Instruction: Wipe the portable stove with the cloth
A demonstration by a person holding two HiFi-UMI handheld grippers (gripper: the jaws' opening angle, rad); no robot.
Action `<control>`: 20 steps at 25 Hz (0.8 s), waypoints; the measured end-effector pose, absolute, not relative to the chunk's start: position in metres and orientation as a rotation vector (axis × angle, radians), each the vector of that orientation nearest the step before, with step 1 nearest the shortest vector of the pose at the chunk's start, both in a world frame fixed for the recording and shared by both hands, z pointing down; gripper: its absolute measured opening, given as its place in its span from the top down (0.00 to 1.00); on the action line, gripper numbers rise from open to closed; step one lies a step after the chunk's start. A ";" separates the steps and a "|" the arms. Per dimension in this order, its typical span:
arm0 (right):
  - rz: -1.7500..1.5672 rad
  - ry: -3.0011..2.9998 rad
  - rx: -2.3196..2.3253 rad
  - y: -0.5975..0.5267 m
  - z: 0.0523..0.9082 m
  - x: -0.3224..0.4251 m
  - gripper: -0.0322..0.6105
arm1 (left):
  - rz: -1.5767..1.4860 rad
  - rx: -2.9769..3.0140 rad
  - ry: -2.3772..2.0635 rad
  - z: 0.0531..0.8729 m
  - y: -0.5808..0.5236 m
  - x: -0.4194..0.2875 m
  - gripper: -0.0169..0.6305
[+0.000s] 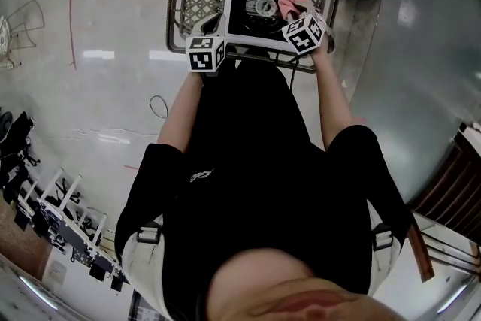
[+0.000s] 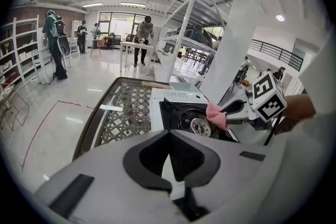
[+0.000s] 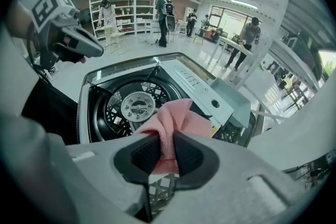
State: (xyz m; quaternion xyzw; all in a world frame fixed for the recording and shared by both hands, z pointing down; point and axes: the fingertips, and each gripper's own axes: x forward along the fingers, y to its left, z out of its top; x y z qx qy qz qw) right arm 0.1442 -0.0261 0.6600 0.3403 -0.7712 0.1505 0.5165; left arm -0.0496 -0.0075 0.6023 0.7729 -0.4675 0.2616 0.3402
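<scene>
portable stove [image 3: 137, 105] 1; cloth [image 3: 176, 118] 1; grippers 2: left gripper [image 2: 169, 134], right gripper [image 3: 168, 139]; table [image 2: 126, 107] 1; bystanders [image 2: 143, 42] perhaps 6

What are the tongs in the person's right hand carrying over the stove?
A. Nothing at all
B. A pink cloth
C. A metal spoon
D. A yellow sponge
B: in the right gripper view, the right tongs are pinched shut on a pink cloth, bunched above the portable stove.
</scene>
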 end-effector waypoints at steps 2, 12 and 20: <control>0.369 -1.849 0.819 -0.025 0.661 0.149 0.86 | 0.683 2.015 -1.211 0.603 -0.008 -0.045 0.97; 0.400 -1.837 0.834 -0.018 0.663 0.174 0.86 | 0.688 2.034 -1.205 0.601 -0.010 -0.022 0.97; 0.413 -1.854 0.825 -0.015 0.669 0.187 0.86 | 0.688 2.046 -1.224 0.599 -0.013 -0.005 0.97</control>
